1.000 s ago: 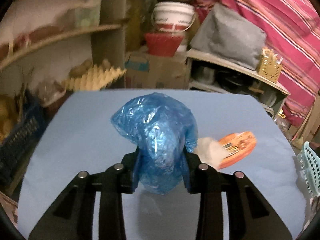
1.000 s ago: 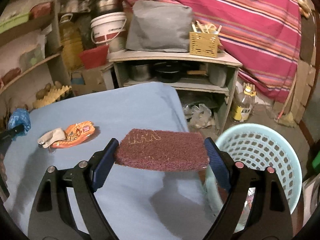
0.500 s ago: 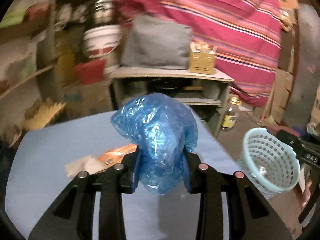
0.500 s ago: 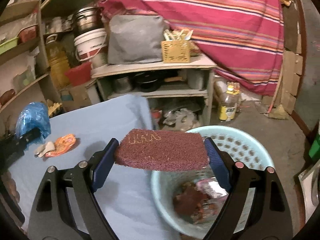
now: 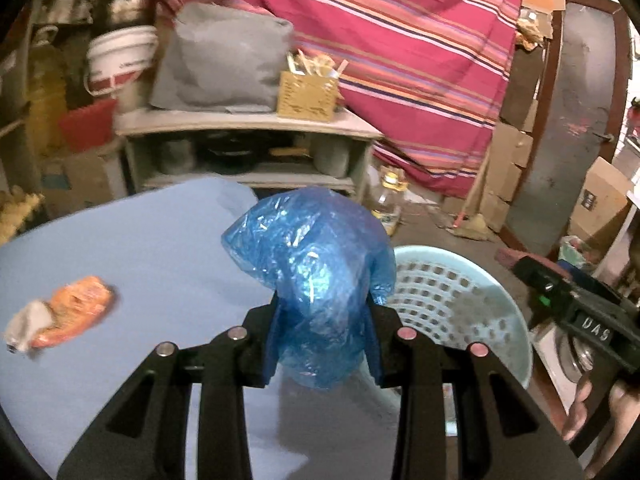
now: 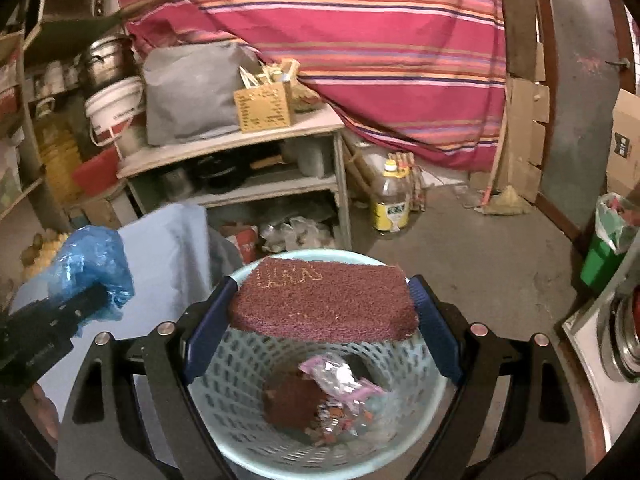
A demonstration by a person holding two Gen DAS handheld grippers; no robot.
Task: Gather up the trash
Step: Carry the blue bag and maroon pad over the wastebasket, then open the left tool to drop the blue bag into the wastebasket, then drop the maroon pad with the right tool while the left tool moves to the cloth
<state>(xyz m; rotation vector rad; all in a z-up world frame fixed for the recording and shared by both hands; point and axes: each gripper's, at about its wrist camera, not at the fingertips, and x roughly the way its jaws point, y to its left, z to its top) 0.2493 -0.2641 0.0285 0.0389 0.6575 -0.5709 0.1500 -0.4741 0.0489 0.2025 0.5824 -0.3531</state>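
Note:
My left gripper (image 5: 322, 344) is shut on a crumpled blue plastic bag (image 5: 312, 272), held over the blue table's right edge beside the light blue basket (image 5: 460, 312). The bag also shows in the right wrist view (image 6: 90, 266). My right gripper (image 6: 320, 320) is shut on a maroon scouring pad (image 6: 324, 300), held directly above the basket (image 6: 248, 432), which holds a maroon pad and shiny wrappers (image 6: 336, 380). An orange wrapper (image 5: 76, 312) and a white crumpled tissue (image 5: 28, 326) lie on the table at left.
The blue table (image 5: 140, 272) is to the left. A wooden shelf unit (image 6: 240, 152) with pots stands behind. An oil bottle (image 6: 392, 200) stands on the floor. A green bin (image 6: 604, 256) is at the right. A striped cloth hangs behind.
Both grippers swung right toward the basket. The right gripper with the pad now hangs over the basket's opening; the left with the bag reached the table's right edge.

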